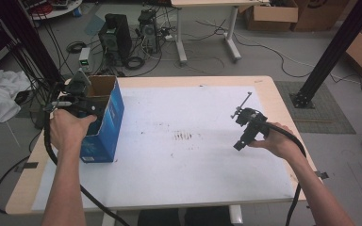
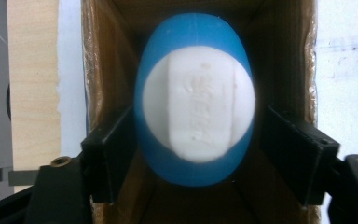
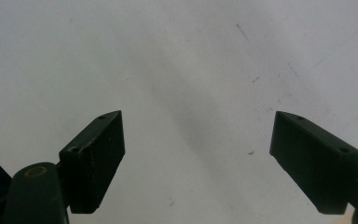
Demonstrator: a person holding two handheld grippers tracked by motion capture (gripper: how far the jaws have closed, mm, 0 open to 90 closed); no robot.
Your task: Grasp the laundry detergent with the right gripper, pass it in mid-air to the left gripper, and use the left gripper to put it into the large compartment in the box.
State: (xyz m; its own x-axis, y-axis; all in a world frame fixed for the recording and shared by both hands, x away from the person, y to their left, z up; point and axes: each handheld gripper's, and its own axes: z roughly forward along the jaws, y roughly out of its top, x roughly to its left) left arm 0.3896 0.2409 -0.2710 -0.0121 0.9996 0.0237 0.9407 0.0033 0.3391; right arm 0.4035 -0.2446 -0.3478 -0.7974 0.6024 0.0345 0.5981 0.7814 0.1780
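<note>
The left gripper (image 1: 82, 101) is observed at the open top of the blue carton (image 1: 104, 123), which stands upright at the left side of the table (image 1: 264, 87). In the left gripper view, a blue oval dish carrying a white soap bar (image 2: 199, 112) is seen between the two black jaws, directly below the claw and inside the carton's brown cardboard walls (image 2: 100, 56).

State of the left claw: partly open. A visible gap is noted between the right jaw and the dish; the left jaw stands at or very near the dish's edge, and contact there cannot be confirmed. No pressing grip is evident, so the dish is judged released or nearly so.

Governing relation: the dish lies straight ahead along the claw's own axis, down the carton's shaft. Its long axis runs top to bottom in the left gripper view, across the line joining the jaws, so the jaws span its short width. A straight withdrawal along that axis is judged to be required; the carton walls stand close on both sides.

The right gripper (image 3: 196, 158) is held well apart, over the white table sheet (image 1: 193, 165), jaws wide and empty. The left hand (image 1: 68, 129) is plainly the nearer.
</note>
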